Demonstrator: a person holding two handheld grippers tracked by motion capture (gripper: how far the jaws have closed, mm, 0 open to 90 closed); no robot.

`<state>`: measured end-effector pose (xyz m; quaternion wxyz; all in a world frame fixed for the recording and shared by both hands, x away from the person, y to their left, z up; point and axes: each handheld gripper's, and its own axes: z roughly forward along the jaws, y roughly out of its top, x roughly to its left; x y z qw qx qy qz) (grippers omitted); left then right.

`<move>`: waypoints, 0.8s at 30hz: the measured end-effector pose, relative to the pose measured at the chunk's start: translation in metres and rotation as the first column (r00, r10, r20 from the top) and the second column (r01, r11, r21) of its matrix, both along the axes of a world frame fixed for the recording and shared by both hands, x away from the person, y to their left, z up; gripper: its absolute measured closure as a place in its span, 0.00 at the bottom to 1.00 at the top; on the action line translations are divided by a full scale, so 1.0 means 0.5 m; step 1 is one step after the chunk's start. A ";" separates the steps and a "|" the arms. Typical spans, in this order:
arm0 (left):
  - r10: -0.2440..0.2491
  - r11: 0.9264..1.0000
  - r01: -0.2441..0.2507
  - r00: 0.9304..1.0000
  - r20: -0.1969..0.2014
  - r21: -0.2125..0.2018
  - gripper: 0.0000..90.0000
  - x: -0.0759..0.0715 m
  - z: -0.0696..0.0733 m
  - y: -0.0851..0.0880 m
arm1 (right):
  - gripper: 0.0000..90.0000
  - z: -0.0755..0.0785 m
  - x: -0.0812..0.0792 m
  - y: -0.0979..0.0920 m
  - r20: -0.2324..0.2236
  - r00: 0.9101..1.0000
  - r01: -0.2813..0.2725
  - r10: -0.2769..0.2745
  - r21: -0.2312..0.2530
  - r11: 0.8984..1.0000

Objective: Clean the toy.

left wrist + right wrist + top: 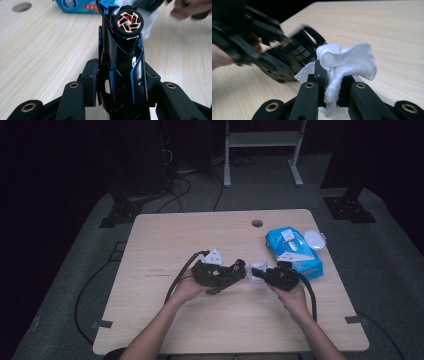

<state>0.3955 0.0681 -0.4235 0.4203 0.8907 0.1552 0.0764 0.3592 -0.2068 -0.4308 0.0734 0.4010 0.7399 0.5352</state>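
Between the two hands, near the middle of the table (165, 235), the grippers meet nose to nose. The left gripper (120, 82) has its jaws clamped on a black toy car (122, 65) with blue trim; the car stands on end in the left gripper view, one copper-spoked wheel (129, 23) at the top, its glossy body pinched between the pads. In the high view the left gripper (235, 270) points right, with the car sticking out toward the other hand.

The right gripper (331, 87) is closed tight on a white wipe (347, 62), which bunches up above the jaws in a soft, folded lump (a thinner embossed layer peeks out at the left of it). In the high view the right gripper (257, 271) points left and the wipe (256, 276) shows as a pale patch just beside the car's end; whether wipe and car actually touch cannot be told.

Farther right and a little farther back lies a blue pack of wipes (294, 251), flat on the table, a white tab on its top face; how much is left inside it cannot be seen. Just beside its far right corner sits a small white oval lid (315, 240). A round cable hole (257, 223) lies at the far edge.
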 end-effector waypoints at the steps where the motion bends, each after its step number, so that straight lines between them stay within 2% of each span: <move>1: 0.000 1.000 0.000 1.000 -0.009 0.013 0.63 0.007 -0.003 -0.001 | 0.90 0.006 0.000 0.001 0.010 1.000 0.000 0.000 -0.003 1.000; 5: 0.006 0.998 -0.005 1.000 -0.014 0.063 0.63 0.030 -0.009 -0.008 | 0.90 0.018 0.005 0.005 0.024 1.000 -0.001 0.001 -0.008 1.000; 11: 0.016 0.994 -0.013 0.999 -0.032 0.108 0.63 0.059 -0.018 -0.024 | 0.90 0.012 0.028 0.023 0.013 1.000 -0.005 0.005 -0.014 1.000; 16: 0.022 0.994 -0.016 0.998 -0.057 0.106 0.63 0.067 -0.029 -0.029 | 0.90 0.011 0.045 0.042 0.011 1.000 -0.007 0.008 -0.033 0.999; 20: 0.014 0.994 -0.009 0.999 -0.053 0.108 0.63 0.065 -0.031 -0.031 | 0.90 0.009 0.058 0.055 0.010 1.000 -0.002 0.003 -0.047 0.999; 24: 0.007 0.993 0.000 0.999 -0.053 0.118 0.63 0.062 -0.037 -0.032 | 0.90 0.002 0.065 0.064 0.020 1.000 0.010 -0.008 -0.096 0.995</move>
